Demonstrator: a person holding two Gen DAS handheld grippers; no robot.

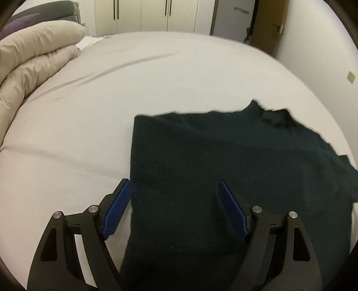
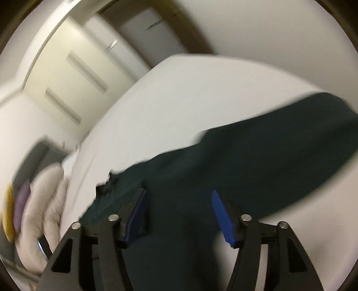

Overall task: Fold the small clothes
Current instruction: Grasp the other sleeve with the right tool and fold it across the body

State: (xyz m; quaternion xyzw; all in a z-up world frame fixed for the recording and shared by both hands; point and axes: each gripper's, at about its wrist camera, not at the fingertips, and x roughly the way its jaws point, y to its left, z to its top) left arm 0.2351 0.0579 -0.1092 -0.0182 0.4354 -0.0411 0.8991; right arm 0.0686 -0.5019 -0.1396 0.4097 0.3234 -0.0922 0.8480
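Note:
A dark green garment point(image 1: 223, 156) lies spread flat on the pale bed sheet point(image 1: 134, 78), its straight left edge running towards me. My left gripper point(image 1: 174, 182) hangs over the near part of it, jaws wide open; the left blue pad point(image 1: 118, 208) sits at the cloth's left edge and the right pad point(image 1: 233, 210) is over the cloth. The right wrist view is motion-blurred. In it the garment point(image 2: 246, 156) stretches up to the right, and my right gripper point(image 2: 178, 192) is over it, open, with a gap between its blue pads point(image 2: 223, 219) and no cloth pinched.
A bundled beige duvet point(image 1: 33, 62) lies at the bed's far left with dark and purple pillows point(image 1: 20, 24) behind it. Cream wardrobe doors point(image 1: 145, 15) and a brown door point(image 1: 268, 26) stand beyond the bed. The duvet point(image 2: 44, 201) shows blurred at the right wrist view's left.

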